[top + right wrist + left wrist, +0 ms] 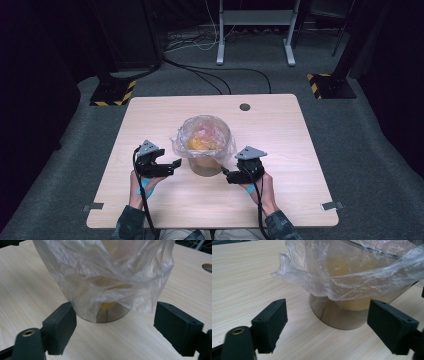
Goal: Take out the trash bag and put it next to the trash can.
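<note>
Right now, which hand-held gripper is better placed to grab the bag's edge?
Left, probably. The left hand-held gripper is open just under the bag flap overhanging the bin. The right hand-held gripper sits lower, facing the base.

— What is the desk [165, 120] made of?
— Pale wood-grain laminate, smooth, with a soft matt sheen.

— And the bin [337, 317] on it?
— Translucent smoky-brown plastic, smooth and slightly glossy, lined with a thin clear plastic bag [317, 272], crinkled and shiny where it folds over the rim.

— The tongs?
— The left tongs [172, 164] and right tongs [226, 174] are matt black plastic; their pads [178, 326] look dull and faintly grainy, with a brass-coloured metal insert [238, 331] at one joint. Each carries a grey matt plate [251, 152].

— The floor [365, 150]?
— Grey carpet, rough and dull.
</note>
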